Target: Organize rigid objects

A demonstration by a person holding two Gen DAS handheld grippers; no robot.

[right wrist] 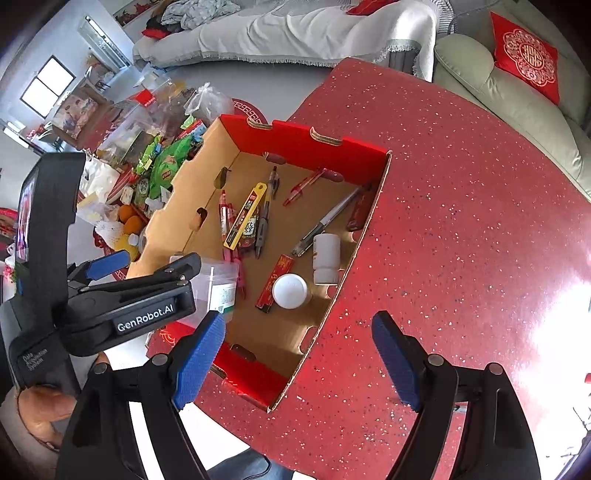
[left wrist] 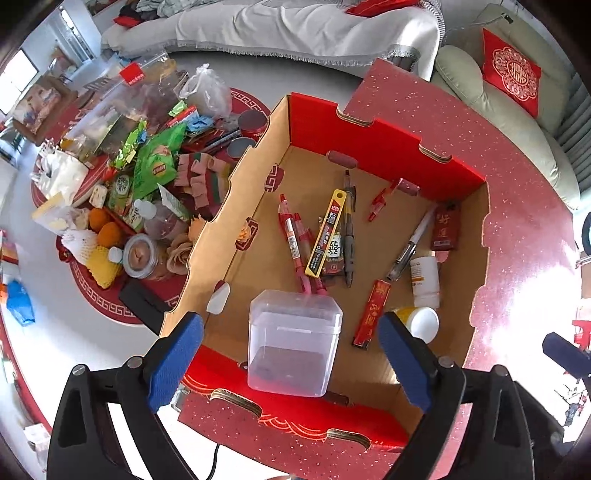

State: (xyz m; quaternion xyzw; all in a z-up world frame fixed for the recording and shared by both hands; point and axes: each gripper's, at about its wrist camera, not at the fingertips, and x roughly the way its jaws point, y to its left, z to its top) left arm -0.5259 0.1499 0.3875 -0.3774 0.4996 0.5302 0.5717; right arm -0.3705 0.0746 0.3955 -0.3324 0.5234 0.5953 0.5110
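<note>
An open cardboard box (left wrist: pixel 255 177) with red outer walls stands on a red glitter table (right wrist: pixel 461 221). Inside lie several pens (left wrist: pixel 349 236), a yellow blade case (left wrist: pixel 327 232), slim red boxes (left wrist: pixel 373 314), a white bottle (left wrist: pixel 424 280) on its side and a white-capped bottle (right wrist: pixel 290 291). A clear lidded plastic container (left wrist: pixel 293 343) stands at the box's near end. My left gripper (left wrist: pixel 291 332) hangs open over it, pads apart from its sides. Over the box's near right corner my right gripper (right wrist: pixel 299 325) is open with nothing held.
Left of the box, lower down, a heap of snack packets, bags, jars and oranges (left wrist: pixel 147 177) covers a red mat. A covered sofa (right wrist: pixel 295 33) and a green couch with a red cushion (right wrist: pixel 528 55) stand behind. A person's hand (right wrist: pixel 44 406) holds the left gripper.
</note>
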